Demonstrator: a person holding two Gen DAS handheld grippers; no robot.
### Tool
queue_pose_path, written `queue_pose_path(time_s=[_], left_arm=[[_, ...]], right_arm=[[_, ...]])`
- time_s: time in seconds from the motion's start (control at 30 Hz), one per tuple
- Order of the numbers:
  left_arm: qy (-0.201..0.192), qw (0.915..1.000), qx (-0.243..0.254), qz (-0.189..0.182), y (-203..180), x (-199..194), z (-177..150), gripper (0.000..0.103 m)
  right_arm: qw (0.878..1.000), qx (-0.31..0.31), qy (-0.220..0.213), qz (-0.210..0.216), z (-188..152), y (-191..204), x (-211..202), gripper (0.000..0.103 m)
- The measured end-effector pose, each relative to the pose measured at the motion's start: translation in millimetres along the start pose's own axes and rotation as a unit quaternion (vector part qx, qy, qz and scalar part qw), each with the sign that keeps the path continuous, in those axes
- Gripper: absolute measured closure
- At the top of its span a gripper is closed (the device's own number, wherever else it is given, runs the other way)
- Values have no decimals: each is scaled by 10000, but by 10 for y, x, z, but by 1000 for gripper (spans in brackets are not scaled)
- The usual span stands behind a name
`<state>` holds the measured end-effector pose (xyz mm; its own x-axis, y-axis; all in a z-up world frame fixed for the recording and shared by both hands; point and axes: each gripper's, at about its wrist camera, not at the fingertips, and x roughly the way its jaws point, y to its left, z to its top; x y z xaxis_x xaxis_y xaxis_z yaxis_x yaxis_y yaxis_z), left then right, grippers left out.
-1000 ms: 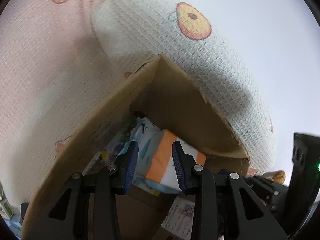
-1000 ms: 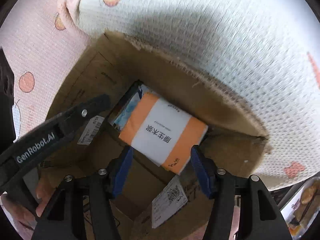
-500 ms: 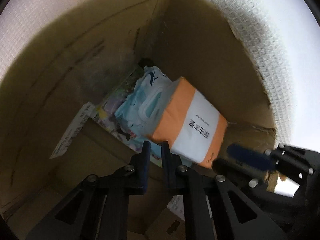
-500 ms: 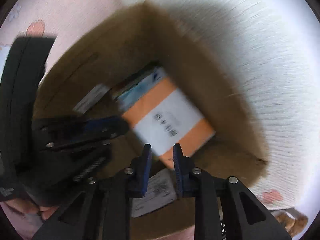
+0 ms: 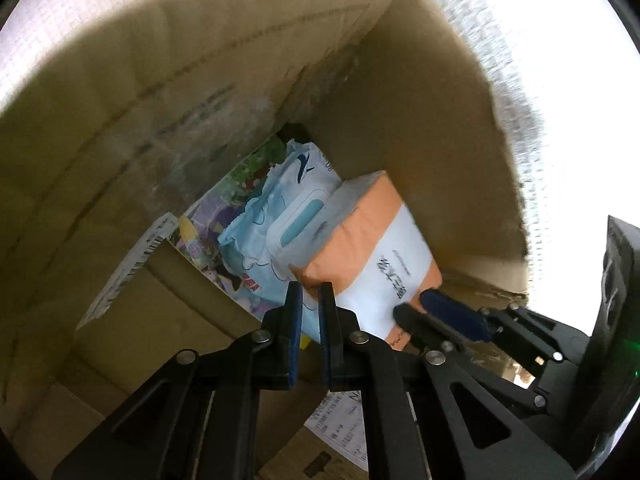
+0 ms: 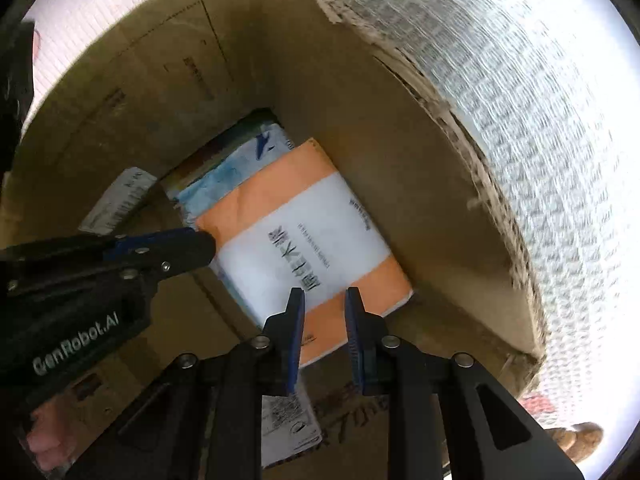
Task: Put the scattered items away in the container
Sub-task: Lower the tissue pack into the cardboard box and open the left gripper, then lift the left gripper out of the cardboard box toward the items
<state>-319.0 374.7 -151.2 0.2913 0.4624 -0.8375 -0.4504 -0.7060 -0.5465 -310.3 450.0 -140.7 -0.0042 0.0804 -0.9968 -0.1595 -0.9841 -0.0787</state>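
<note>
Waffle cloth surrounds box holding packs.

White waffle-weave cloth w/ orange fruit prints covers the surface, lit bright at right. Pinkish section of same cloth at upper left; edges blurred.

Waffle-weave cloth (pale, textured) surrounds scene.

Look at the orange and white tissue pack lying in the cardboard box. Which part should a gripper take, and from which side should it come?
Probably from above, across the near short end of the orange and white tissue pack. It lies tilted on the blue wipes pack, its far side close to the cardboard box wall, so only the top and the near edges look free. The soft wrapper should pinch easily.
</note>
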Motion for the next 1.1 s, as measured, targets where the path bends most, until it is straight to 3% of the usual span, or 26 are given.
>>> queue_pose_path(time_s=[0.1, 0.33, 0.5, 0.57, 0.73, 0.83, 0.93, 1.0, 1.1], left_arm=[[-166, 9998, -25, 146, -53, -182, -86, 78], [-804, 9932, 461, 701, -352, -723, -365, 60], [-1425, 9800, 882, 1075, -499, -1180, -656, 54], [-1681, 9726, 1064, 1200, -569, -1328, -768, 54], [-2617, 9434, 1450, 1429, -671, -1893, -1468, 52], [-3208, 9245, 1462, 1451, -584, -2085, -1881, 50], [-3732, 9034, 1393, 1584, -425, -2239, -2267, 49], [-4049, 8860, 1434, 1744, -306, -2345, -2549, 47], [-4404, 8605, 1366, 2167, -66, -2428, -2985, 45]], right_arm=[[9994, 96, -95, 330, -96, -33, -153, 85], [9972, 160, -644, 359, -423, 24, -691, 84], [9933, 69, -1086, 392, -781, 113, -1130, 81], [9903, 4, -1312, 466, -886, 183, -1279, 75], [9707, 66, -2239, 867, -1333, 314, -1713, 59], [9494, 131, -2882, 1240, -1715, 453, -1968, 44], [9260, 54, -3412, 1613, -2058, 611, -2036, 41], [9097, -77, -3775, 1731, -2295, 743, -2029, 35], [8962, -77, -4093, 1710, -2589, 868, -1989, 33]])
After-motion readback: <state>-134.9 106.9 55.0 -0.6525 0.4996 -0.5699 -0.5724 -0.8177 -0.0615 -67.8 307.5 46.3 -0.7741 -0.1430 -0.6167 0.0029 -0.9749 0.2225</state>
